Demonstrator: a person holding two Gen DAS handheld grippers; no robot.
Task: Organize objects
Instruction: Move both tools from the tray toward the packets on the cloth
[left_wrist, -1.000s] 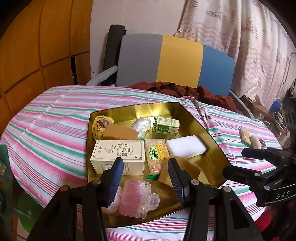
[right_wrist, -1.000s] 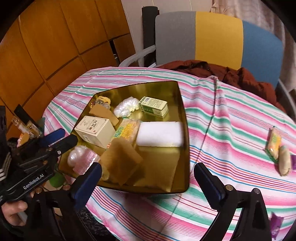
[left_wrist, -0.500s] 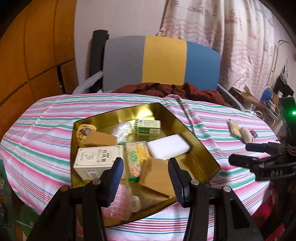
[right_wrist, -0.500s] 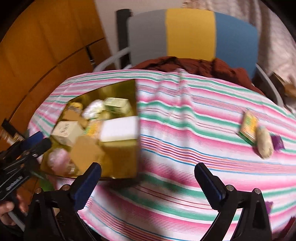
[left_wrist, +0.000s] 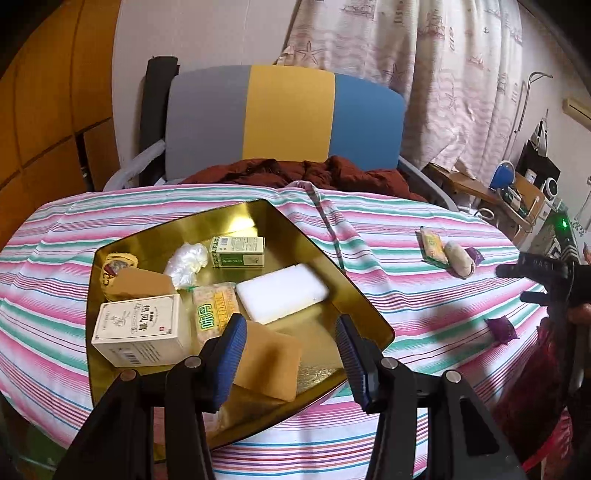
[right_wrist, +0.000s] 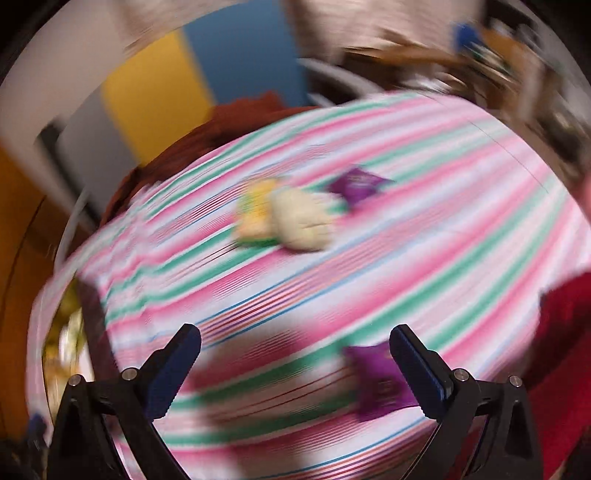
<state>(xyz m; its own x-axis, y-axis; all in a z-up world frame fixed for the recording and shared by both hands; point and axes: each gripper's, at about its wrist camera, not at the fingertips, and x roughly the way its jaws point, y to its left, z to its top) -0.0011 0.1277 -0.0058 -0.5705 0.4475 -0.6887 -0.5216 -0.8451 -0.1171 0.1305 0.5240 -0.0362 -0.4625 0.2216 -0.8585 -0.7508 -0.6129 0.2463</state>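
Over the near edge of the gold tray (left_wrist: 354, 295), the left gripper (left_wrist: 290, 343) hangs with its blue-padded jaws spread and nothing between them. Just beyond its fingertips lies a tan block (left_wrist: 267, 360), and ahead of that a white sponge-like slab (left_wrist: 282, 291). To the left of the fingers sit a cream box (left_wrist: 140, 328) and a snack packet (left_wrist: 214, 308); farther ahead are a small green carton (left_wrist: 237, 252), a crumpled clear bag (left_wrist: 185, 262), a second tan block (left_wrist: 142, 284) and a round yellow item (left_wrist: 116, 264) in the far-left corner. The tray rests on a pink-and-green striped tablecloth (left_wrist: 406, 288).

The right gripper (right_wrist: 295, 354) is released too, its jaws wide apart above the cloth; its view is heavily blurred. A purple packet (right_wrist: 380, 384) lies just inside its right finger, touching nothing of the tool that I can tell. Well ahead of it sit a yellow-green packet (right_wrist: 255, 218) and a pale oblong item (right_wrist: 303, 221), touching each other, with another purple packet (right_wrist: 356, 184) just beyond. Behind the table stands a grey, yellow and blue chair (left_wrist: 288, 114) with a rust-brown garment (left_wrist: 314, 175) on its seat.
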